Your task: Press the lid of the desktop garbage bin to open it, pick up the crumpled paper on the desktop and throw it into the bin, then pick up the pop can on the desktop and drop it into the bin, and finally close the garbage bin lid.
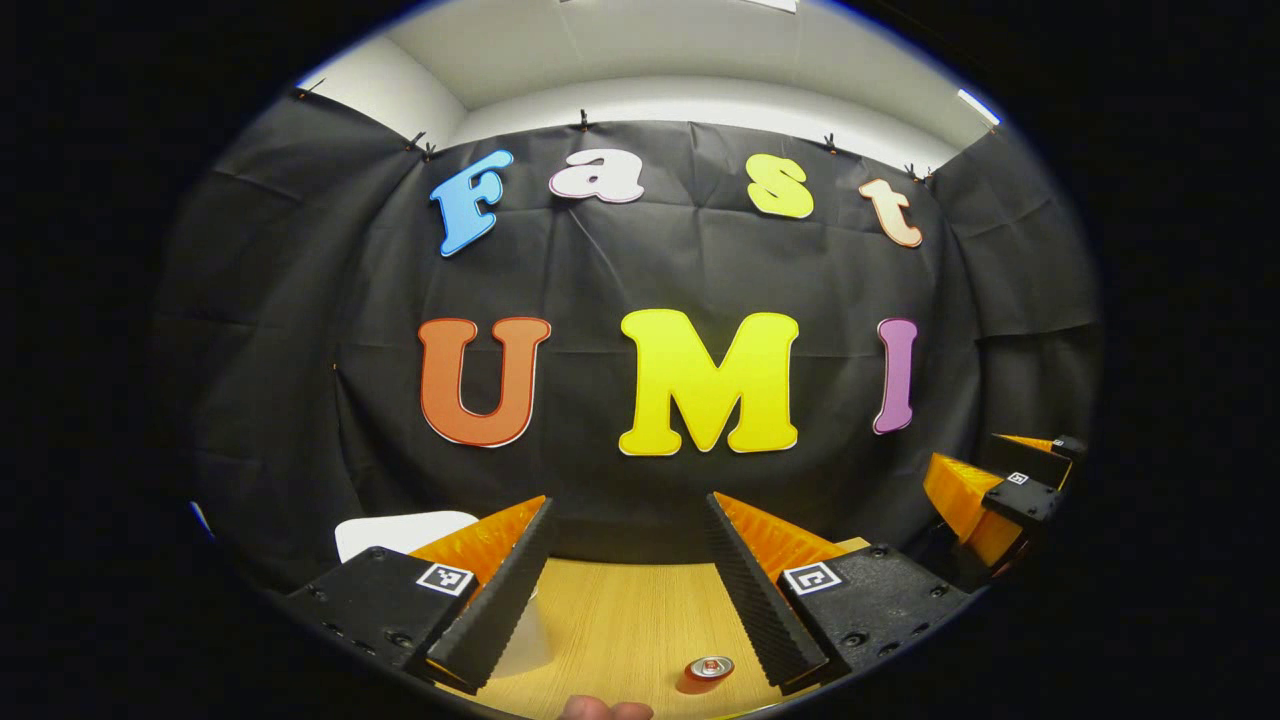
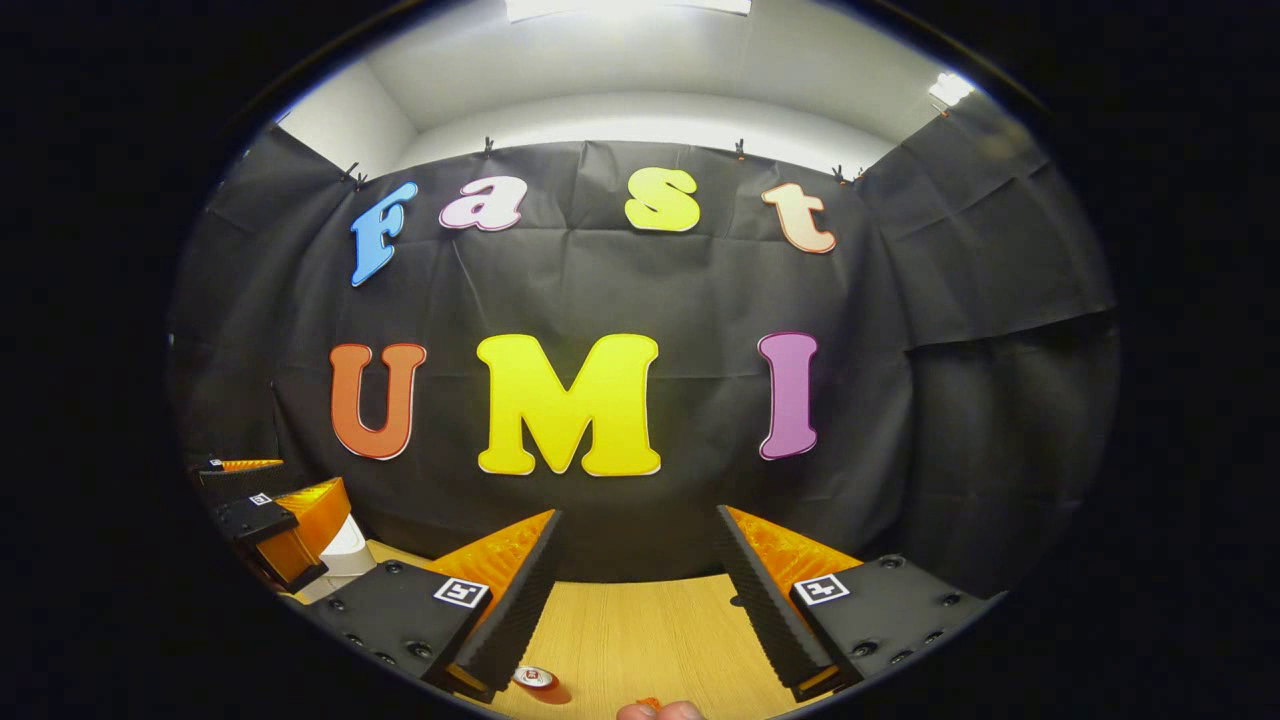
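My left gripper (image 1: 630, 510) is open and held level over the wooden desk (image 1: 630, 620), facing the booth wall, with nothing between its fingers. The white bin (image 1: 400, 530) stands at the left, partly hidden behind the left finger. Its lid looks shut. The pop can (image 1: 708, 670) stands upright on the desk, low in the view by the right finger. My right gripper (image 2: 638, 515) is also open and empty. In its view the pop can (image 2: 535, 678) sits low beside the left finger and the bin (image 2: 345, 550) is at the far left.
Each gripper appears in the other's view: the right gripper (image 1: 985, 470) off to the right, the left gripper (image 2: 275, 485) off to the left above the bin. A person's fingertip (image 1: 605, 710) shows at the bottom edge. The cloth wall closes the desk's far side.
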Available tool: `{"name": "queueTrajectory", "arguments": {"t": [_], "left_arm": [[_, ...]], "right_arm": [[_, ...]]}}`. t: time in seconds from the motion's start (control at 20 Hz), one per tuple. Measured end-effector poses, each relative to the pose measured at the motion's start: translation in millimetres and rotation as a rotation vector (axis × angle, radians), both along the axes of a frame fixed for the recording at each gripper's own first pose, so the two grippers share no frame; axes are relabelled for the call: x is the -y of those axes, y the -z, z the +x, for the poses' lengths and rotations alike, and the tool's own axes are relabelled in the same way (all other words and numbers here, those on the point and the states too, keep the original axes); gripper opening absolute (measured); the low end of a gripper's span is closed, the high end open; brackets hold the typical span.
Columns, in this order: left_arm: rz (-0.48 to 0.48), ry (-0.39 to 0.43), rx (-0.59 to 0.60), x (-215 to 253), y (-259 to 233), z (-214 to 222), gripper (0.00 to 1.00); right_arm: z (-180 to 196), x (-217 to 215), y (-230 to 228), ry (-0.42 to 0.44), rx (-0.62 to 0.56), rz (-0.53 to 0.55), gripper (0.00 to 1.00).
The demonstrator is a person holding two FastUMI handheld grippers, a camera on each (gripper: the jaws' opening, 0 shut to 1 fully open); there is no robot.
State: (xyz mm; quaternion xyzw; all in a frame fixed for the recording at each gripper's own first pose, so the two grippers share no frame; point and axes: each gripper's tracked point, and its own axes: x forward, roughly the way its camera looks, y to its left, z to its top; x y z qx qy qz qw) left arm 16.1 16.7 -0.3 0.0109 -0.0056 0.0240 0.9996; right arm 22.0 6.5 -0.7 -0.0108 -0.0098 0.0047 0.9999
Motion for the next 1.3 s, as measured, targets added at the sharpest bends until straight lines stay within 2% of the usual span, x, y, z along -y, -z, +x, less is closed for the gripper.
{"name": "queueTrajectory", "arguments": {"t": [0.45, 1.0, 1.3], "left_arm": [[0.027, -0.062, -0.006, -16.5, 0.7, 2.1, 0.96], [0.055, -0.318, -0.054, -116.4, 5.3, 17.2, 0.96], [0.031, -0.419, -0.122, -162.8, 29.8, 28.0, 0.96]], "right_arm": [[4.8, -0.5, 6.4, -0.016, -0.016, 0.013, 0.94], [10.9, -5.8, 6.3, -0.077, -0.018, -0.005, 0.94], [12.2, -8.6, 7.9, -0.107, -0.028, -0.032, 0.94]]}}
